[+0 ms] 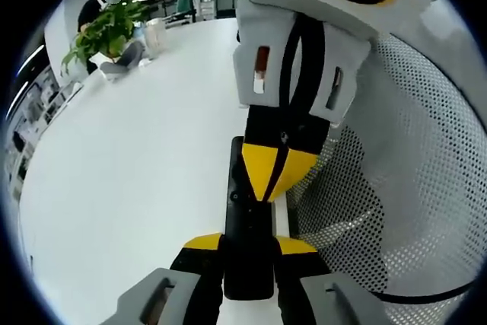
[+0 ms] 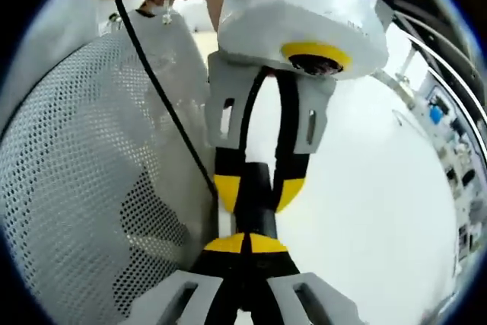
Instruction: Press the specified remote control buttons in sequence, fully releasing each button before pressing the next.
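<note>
Your left gripper (image 1: 247,253) fingers clamp the remote (image 1: 247,222); right gripper (image 2: 245,243) fingers together on it. Press straight down w/ tips, release fully.

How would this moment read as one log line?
left tongs: shut on remote | right tongs: shut, tips on remote | mesh basket beside | table

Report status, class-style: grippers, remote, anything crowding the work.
Left gripper shut on remote, steadying it. Right gripper shut, tips on the remote's face. White mesh basket close beside; potted plant far off.
</note>
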Tool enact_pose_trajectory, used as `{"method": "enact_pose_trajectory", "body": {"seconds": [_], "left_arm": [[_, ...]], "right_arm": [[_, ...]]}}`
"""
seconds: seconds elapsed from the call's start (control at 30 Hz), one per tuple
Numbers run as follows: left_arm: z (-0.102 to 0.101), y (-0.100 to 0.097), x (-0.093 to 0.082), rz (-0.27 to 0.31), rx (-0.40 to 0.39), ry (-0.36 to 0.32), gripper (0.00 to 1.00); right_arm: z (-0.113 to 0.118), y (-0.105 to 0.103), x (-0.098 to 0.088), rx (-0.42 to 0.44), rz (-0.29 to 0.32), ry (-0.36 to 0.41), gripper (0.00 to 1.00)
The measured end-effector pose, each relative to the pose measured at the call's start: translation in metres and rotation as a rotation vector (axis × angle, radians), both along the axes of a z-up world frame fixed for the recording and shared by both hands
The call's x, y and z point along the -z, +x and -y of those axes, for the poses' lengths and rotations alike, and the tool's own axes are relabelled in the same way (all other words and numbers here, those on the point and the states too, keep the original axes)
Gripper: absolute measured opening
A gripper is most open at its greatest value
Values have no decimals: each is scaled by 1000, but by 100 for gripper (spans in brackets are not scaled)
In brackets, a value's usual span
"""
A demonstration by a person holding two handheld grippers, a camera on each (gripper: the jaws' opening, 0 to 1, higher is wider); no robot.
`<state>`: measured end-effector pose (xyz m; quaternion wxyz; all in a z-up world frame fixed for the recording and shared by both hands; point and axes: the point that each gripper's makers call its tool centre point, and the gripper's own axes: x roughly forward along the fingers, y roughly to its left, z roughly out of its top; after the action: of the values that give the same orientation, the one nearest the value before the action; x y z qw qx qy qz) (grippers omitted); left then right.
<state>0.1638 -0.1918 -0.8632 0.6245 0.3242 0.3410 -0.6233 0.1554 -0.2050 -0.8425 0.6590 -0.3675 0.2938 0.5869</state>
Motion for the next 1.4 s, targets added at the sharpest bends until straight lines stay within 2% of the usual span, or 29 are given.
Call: {"method": "enact_pose_trajectory", "body": {"seconds": [0.17, 0.33, 1.07, 1.13, 1.27, 1.33, 1.4], "left_arm": [[0, 0, 0, 1, -1, 1, 25], [0, 0, 0, 2, -5, 0, 25], [1, 0, 0, 8, -10, -11, 25], [1, -1, 0, 10, -9, -12, 25], [1, -1, 0, 13, -10, -30, 25], [0, 0, 0, 11, -21, -50, 25], [1, 0, 0, 12, -30, -59, 25]], "right_arm": [[8, 7, 8, 59, -53, -15, 0], [6, 7, 6, 48, -46, -5, 0], [2, 8, 11, 0, -101, -42, 0], [3, 8, 10, 8, -124, -45, 0], [2, 9, 10, 31, -221, -57, 0], [2, 9, 11, 24, -268, -63, 0], [2, 9, 10, -16, -281, -72, 0]]}}
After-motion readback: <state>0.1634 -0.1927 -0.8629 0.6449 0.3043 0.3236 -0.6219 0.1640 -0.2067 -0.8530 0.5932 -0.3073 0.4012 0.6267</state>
